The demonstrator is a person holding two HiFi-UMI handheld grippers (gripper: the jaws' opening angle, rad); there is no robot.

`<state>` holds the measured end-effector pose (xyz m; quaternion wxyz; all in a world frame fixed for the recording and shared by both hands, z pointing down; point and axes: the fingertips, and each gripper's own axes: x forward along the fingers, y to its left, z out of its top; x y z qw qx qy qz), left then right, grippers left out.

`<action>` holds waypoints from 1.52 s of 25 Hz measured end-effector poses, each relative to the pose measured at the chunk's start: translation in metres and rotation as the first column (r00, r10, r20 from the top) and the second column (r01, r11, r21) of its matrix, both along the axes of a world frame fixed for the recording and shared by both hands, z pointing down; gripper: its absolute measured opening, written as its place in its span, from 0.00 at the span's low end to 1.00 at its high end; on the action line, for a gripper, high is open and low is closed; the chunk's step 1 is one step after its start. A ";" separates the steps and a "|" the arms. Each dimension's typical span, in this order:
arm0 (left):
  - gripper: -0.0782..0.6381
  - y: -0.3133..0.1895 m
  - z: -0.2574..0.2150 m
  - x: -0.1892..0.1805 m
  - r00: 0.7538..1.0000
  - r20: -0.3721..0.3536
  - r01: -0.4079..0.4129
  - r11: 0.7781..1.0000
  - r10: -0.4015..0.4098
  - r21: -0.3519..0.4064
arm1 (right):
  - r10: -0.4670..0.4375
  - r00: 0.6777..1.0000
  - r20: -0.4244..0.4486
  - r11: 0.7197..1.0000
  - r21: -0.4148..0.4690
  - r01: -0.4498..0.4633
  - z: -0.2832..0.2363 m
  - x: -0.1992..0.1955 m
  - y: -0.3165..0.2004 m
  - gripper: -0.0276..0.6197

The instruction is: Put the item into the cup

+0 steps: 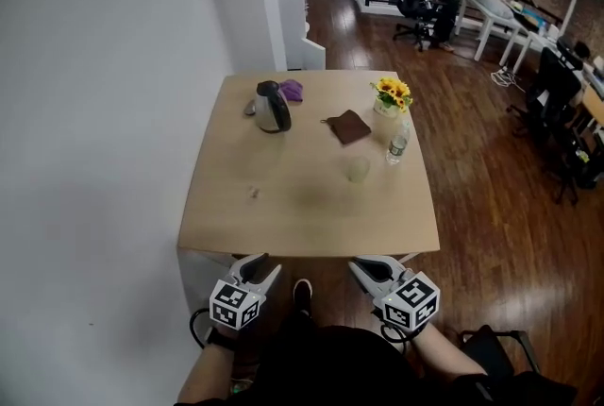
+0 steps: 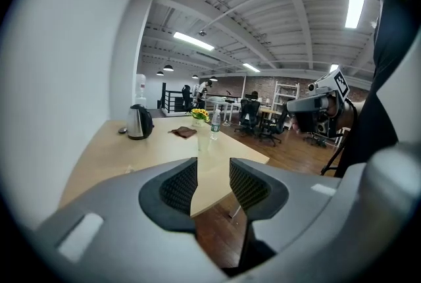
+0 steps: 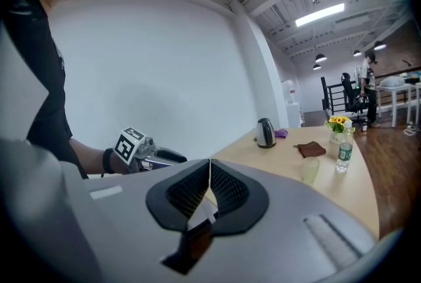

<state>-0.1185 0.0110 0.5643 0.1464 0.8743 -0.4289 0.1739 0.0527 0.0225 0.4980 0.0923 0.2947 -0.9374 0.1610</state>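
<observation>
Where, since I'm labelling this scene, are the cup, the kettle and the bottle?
cup [image 1: 357, 170], head view, middle of its clear wall
kettle [image 1: 272, 108], head view, its steel body
bottle [image 1: 397, 147], head view, its label band

the right gripper [image 3: 210, 162] shows its jaws closed tip to tip, nothing between them. beyond, on the wooden table [image 3: 276, 156], a clear cup [image 3: 310, 170] stands just beside a water bottle [image 3: 341, 154], with a kettle [image 3: 265, 133] farther back. the left gripper [image 3: 179, 157] hovers at left.
</observation>
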 end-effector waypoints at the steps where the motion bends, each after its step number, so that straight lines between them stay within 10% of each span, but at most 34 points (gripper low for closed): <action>1: 0.31 -0.010 0.003 -0.003 1.000 -0.002 -0.002 1.000 0.002 -0.004 | 0.006 1.000 -0.003 1.000 -0.004 -0.006 0.001 -0.001 -0.008 0.06; 21: 0.32 -0.213 0.082 -0.087 0.971 0.190 -0.127 0.987 0.145 -0.102 | 0.121 0.993 -0.001 0.985 -0.122 -0.120 0.035 -0.079 -0.187 0.09; 38: 0.32 -0.283 0.206 -0.138 0.913 0.375 -0.023 0.936 0.162 -0.351 | 0.036 0.994 -0.101 0.976 -0.211 -0.057 0.082 -0.091 -0.227 0.14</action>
